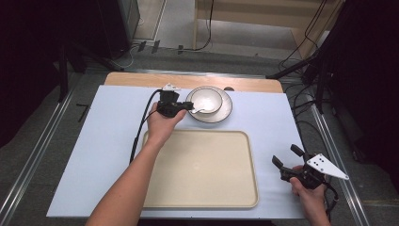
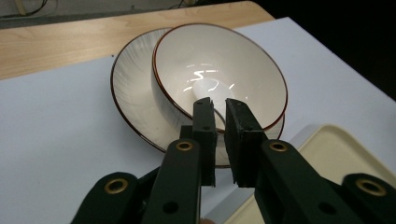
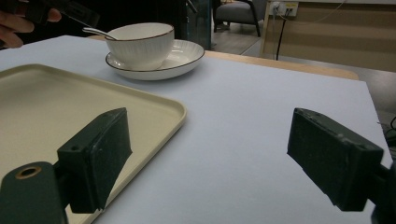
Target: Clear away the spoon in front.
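A white bowl (image 1: 206,100) with a dark rim stands on a matching plate (image 1: 226,111) at the far middle of the table. A spoon (image 3: 98,32) lies in the bowl with its handle sticking out over the rim. My left gripper (image 1: 188,107) is shut on that handle, just left of the bowl. In the left gripper view its jaws (image 2: 218,105) stand almost together over the bowl's near rim (image 2: 233,60), with the spoon's head (image 2: 205,86) beyond them. My right gripper (image 1: 285,157) is open and holds nothing, low over the white mat right of the tray.
A large cream tray (image 1: 202,169) lies in the near middle of the table, its corner (image 3: 173,112) close to my right gripper's left jaw. The white mat (image 1: 103,141) covers the wooden table. Cables and dark stands surround the table.
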Demonstrator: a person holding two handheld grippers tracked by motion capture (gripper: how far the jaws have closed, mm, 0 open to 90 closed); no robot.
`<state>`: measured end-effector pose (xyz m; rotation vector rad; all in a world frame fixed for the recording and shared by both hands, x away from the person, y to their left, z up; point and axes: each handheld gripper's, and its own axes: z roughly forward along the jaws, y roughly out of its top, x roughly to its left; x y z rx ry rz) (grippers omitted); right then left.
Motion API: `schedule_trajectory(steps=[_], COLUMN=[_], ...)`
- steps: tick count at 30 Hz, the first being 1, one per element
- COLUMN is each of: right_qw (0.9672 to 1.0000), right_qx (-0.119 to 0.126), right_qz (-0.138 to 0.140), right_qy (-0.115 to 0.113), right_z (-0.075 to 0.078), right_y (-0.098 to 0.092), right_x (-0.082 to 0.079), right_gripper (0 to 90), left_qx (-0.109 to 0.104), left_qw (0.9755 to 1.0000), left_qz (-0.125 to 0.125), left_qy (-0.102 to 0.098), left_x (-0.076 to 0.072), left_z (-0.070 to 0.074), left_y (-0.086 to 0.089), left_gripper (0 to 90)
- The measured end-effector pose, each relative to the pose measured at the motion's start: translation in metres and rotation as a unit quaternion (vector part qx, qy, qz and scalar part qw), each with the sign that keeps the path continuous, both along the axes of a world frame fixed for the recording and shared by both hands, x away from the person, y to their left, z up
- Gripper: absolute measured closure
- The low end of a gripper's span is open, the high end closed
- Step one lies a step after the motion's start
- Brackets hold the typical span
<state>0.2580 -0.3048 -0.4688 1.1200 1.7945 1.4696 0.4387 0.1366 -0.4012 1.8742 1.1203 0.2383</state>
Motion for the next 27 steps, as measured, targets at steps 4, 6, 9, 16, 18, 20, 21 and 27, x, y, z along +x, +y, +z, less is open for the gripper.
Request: schedule_trajectory(steps=[4, 6, 9, 16, 18, 20, 21, 27], right_qw=[1.0, 1.0, 1.0, 1.0, 1.0, 1.0, 1.0, 1.0], right_qx=[0.0, 0.0, -0.001, 0.001, 0.0, 0.005, 0.005, 0.005], right_qz=[0.0, 0.0, 0.0, 0.0, 0.0, -0.003, -0.003, -0.004], right_qy=[0.0, -0.001, 0.0, 0.001, 0.0, 0.001, 0.001, 0.001], right_z=[-0.001, -0.001, -0.001, -0.001, -0.001, 0.0, 0.0, 0.0], right_y=[-0.001, -0.001, -0.001, 0.0, -0.001, -0.002, -0.003, -0.004], right_x=[0.0, 0.0, 0.0, 0.0, 0.0, 0.0, 0.0, 0.0], right_gripper=[13.4, 13.4, 13.4, 13.4, 13.4, 13.4, 13.4, 13.4], left_qx=[0.01, 0.021, 0.024, 0.022, 0.023, 0.035, 0.038, 0.039], left_qw=[0.9993, 0.9987, 0.9983, 0.9979, 0.9971, 0.9955, 0.9953, 0.9942], left_qz=[-0.03, -0.04, -0.043, -0.037, -0.043, -0.052, -0.049, -0.051], left_qy=[0.02, 0.023, 0.031, 0.049, 0.059, 0.07, 0.074, 0.086], left_x=[0.004, 0.004, 0.004, 0.006, 0.007, 0.008, 0.008, 0.009], left_z=[0.001, 0.002, 0.002, 0.003, 0.003, 0.001, 0.001, -0.001], left_y=[-0.004, -0.008, -0.011, -0.013, -0.013, -0.014, -0.015, -0.016], left_gripper=[77.6, 76.6, 76.5, 76.2, 74.0, 71.8, 71.3, 72.2])
